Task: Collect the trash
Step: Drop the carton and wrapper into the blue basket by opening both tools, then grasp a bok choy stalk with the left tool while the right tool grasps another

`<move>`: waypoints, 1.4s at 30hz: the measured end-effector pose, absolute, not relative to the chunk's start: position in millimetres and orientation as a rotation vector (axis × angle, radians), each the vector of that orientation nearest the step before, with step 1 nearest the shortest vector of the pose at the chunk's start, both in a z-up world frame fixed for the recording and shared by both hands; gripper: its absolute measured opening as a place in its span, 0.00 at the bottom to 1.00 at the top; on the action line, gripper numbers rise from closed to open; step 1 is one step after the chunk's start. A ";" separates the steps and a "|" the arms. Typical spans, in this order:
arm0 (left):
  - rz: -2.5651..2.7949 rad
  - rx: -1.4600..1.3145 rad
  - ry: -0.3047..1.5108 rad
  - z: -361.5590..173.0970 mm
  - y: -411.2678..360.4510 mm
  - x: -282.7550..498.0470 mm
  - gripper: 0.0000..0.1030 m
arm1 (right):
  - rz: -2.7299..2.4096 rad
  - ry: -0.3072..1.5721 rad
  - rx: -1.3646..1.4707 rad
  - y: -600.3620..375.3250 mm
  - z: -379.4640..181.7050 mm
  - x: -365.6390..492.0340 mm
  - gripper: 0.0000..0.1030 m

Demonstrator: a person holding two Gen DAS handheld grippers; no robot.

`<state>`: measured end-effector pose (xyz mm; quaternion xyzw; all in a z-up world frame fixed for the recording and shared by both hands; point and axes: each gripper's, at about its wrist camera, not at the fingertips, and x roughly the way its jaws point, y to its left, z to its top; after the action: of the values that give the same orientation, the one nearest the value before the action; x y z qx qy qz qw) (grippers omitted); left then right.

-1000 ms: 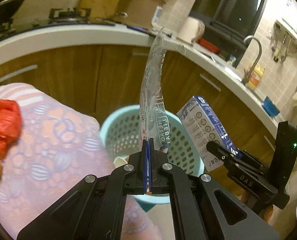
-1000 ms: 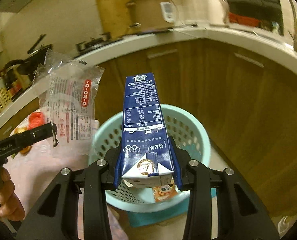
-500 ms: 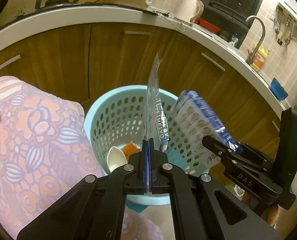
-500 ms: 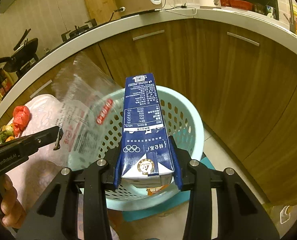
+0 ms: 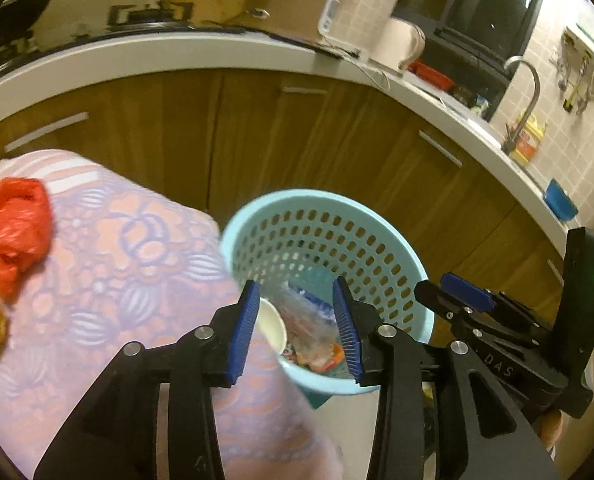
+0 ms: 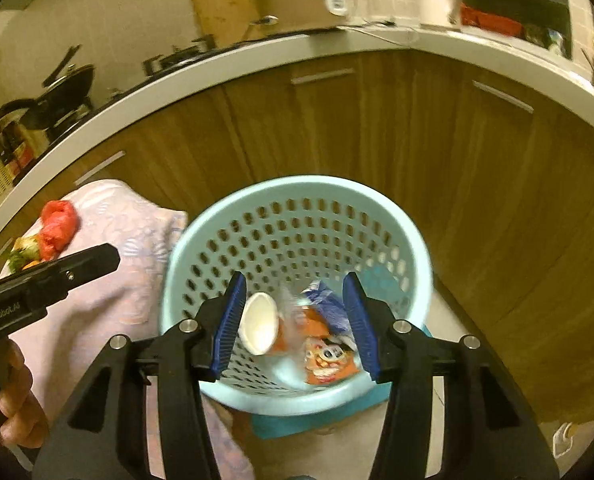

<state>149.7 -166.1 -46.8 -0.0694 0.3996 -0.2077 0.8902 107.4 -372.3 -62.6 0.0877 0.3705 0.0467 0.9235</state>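
Dropped carton (image 6: pixel 329 306) lies in basket (image 6: pixel 297 196) beneath right gripper (image 6: pixel 295 318).

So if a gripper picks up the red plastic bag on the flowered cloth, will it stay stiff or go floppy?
Probably floppy: the red plastic bag looks crumpled and thin, so it should collapse between pads. It seems light, and its glossy film may slip. The flowered cloth beneath could drag along.

Black two-finger grippers with blue pads

Left gripper (image 5: pixel 296 325) and right gripper (image 6: pixel 294 317): black frames, silver screws, ribbed blue pads (image 5: pixel 243 332); white "DAS" lettering and green light, right of the left-wrist view.
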 end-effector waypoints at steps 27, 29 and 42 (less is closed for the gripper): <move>-0.004 -0.234 0.802 -30.6 105.8 74.3 0.36 | 0.534 0.774 0.058 -132.5 -7.0 123.8 0.45; -0.006 -0.207 0.817 -36.2 106.7 81.8 0.36 | 0.554 0.783 0.046 -114.7 -6.3 127.3 0.45; -0.028 -0.159 0.859 -62.2 107.5 115.5 0.34 | 0.622 0.807 -0.017 -39.3 -9.1 145.2 0.45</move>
<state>115.5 107.5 -62.2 -0.0771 0.4159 -0.0138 0.9060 145.2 -39.3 -9.1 -0.0083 0.3862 0.2977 0.8730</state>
